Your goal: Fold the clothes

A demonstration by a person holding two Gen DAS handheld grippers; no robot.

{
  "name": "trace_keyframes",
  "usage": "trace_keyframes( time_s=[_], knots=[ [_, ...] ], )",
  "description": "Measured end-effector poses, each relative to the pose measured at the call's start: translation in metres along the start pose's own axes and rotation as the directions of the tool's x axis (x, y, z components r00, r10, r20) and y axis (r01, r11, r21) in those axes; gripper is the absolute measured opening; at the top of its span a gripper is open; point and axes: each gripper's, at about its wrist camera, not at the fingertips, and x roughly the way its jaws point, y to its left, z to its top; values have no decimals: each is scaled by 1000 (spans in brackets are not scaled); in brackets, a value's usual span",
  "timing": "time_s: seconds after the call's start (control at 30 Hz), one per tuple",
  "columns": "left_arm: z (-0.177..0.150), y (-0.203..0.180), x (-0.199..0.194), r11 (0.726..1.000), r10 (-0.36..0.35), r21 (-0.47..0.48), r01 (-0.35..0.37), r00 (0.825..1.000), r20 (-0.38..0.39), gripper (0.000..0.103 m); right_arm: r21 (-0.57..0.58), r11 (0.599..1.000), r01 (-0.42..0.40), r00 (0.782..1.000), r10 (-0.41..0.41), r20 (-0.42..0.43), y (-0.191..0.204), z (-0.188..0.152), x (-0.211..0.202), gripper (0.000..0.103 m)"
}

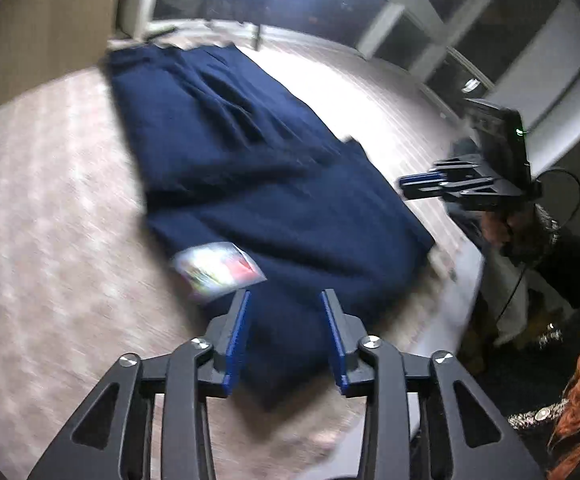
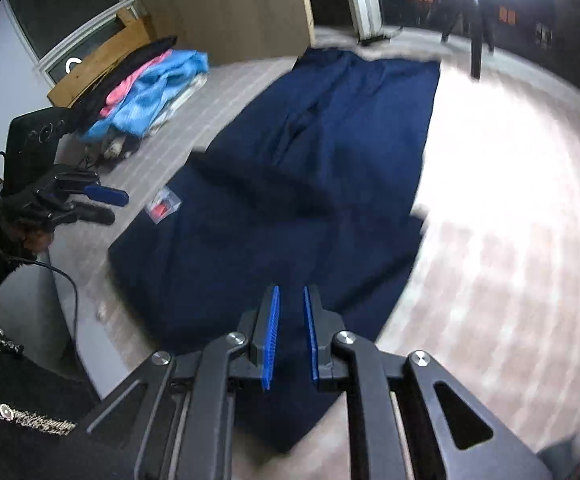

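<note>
A navy blue garment (image 1: 258,184) lies spread lengthwise on a checked beige surface (image 1: 50,240), with some creases at its far half. A clear packet with a red and white tag (image 1: 218,268) rests on its near left edge. My left gripper (image 1: 286,300) hovers open over the garment's near end, nothing between its fingers. In the right wrist view the same garment (image 2: 309,184) stretches away and the tag (image 2: 164,206) sits at its left edge. My right gripper (image 2: 290,300) hangs above the near end, its jaws a narrow gap apart and empty. Both views are motion-blurred.
A pile of blue, pink and black clothes (image 2: 150,88) lies at the far left by a wooden headboard (image 2: 102,60). A person's sleeve (image 1: 561,264) and a cable (image 2: 66,280) are at the near edge. Bright glare washes out the surface (image 2: 509,140) right of the garment.
</note>
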Motion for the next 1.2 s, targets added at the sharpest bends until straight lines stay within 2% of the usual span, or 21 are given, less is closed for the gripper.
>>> trace_keyframes(
  time_s=[0.03,0.1,0.13,0.2,0.27,0.3,0.33,0.4,0.47,0.53,0.6,0.7,0.73,0.8,0.9,1.0,1.07,1.13,1.2],
  knots=[
    [-8,0,7,1000,25,-1,-25,999,-34,35,2,1000,-4,1000,4,-20,4,-8,7,13],
    [-25,2,19,997,79,-4,-79,993,-85,32,-47,996,82,994,-85,-75,10,-18,20,13],
    [-28,3,16,996,82,-13,-83,993,-90,32,-63,990,125,988,-130,-88,10,-21,21,13],
    [-33,7,9,992,100,-61,-106,989,-105,31,-15,991,133,989,-133,-66,4,-24,8,13],
    [-33,10,2,988,103,-109,-108,993,-53,33,73,989,126,992,-124,-26,-7,-28,-10,31],
    [-32,11,-2,986,103,-132,-105,994,-27,35,118,984,133,991,-133,-9,-12,-31,-18,43],
    [-31,10,-5,983,111,-148,-110,994,-5,37,157,978,139,990,-141,3,-17,-35,-24,44],
    [-27,9,0,978,138,-159,-133,990,22,43,202,973,115,993,-120,10,-19,-44,-26,44],
    [-22,5,11,978,150,-152,-144,988,29,43,191,975,114,993,-117,5,-11,-48,-21,44],
    [-22,-2,18,980,152,-131,-147,988,30,41,143,982,127,992,-126,-13,1,-50,-15,43],
    [-25,-9,31,977,195,-90,-195,981,-16,41,88,986,140,990,-137,-33,12,-51,-8,43],
    [-32,-18,33,966,255,-29,-257,966,-44,34,4,988,157,986,-156,-61,30,-54,3,33],
    [-31,-20,30,967,253,-30,-255,966,-48,33,-24,987,162,984,-163,-70,36,-55,6,28],
    [-24,-30,31,973,229,-14,-230,973,-25,33,17,989,149,988,-147,-52,33,-52,-2,19],
    [-10,-48,38,985,171,28,-171,985,18,33,81,985,153,987,-157,46,29,-40,-19,19],
    [4,-66,45,991,109,73,-113,992,58,33,74,989,127,986,-134,99,37,-26,-18,19],
    [11,-75,52,992,77,98,-83,995,67,33,43,991,130,988,-133,77,41,-24,-7,19],
    [8,-68,67,991,90,95,-91,996,7,33,37,990,135,991,-135,13,33,-31,4,19],
    [0,-56,73,987,135,91,-132,990,-28,29,92,980,179,984,-178,-14,14,-40,-3,18]
  ],
)
